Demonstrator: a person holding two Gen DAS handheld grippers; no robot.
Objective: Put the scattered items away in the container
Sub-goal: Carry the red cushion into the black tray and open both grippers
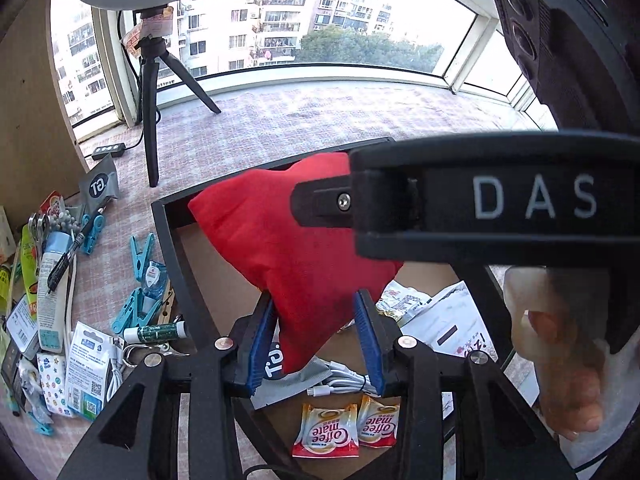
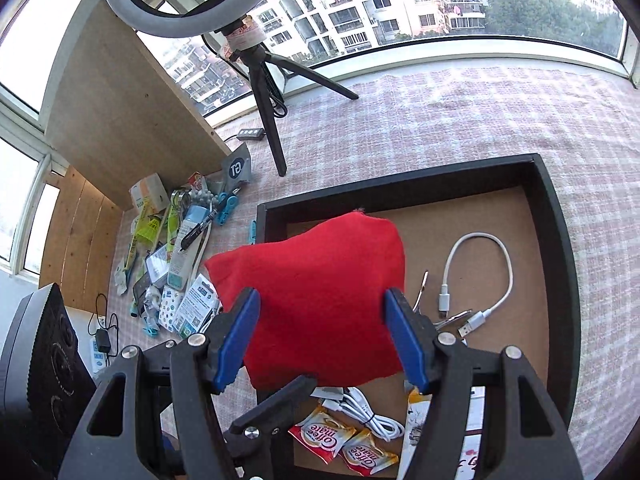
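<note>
Tray stock: my two hand-held grippers, left [image 1: 316, 336] and right [image 2: 322, 336], jointly clamp a red stuffed cloth pouch [image 2: 316, 300] over the black-rimmed shallow tray [image 2: 560, 240], already holding creamer sachets [image 2: 344, 444] and white cables [image 2: 476, 280]; heaped clutter [image 2: 172, 256] remains on the worktop.

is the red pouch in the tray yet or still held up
Held up: the red pouch hangs above the black tray, pinched between both tools, the left tool and the right tool.

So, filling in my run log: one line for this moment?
left gripper: shut on red cloth pouch | right gripper: shut on pouch | above black tray

Both grippers, the left gripper [image 1: 316, 340] and the right gripper [image 2: 322, 340], have black frames, blue finger pads and silver rivets; white letters "DAS" sit right of centre in the left view.
</note>
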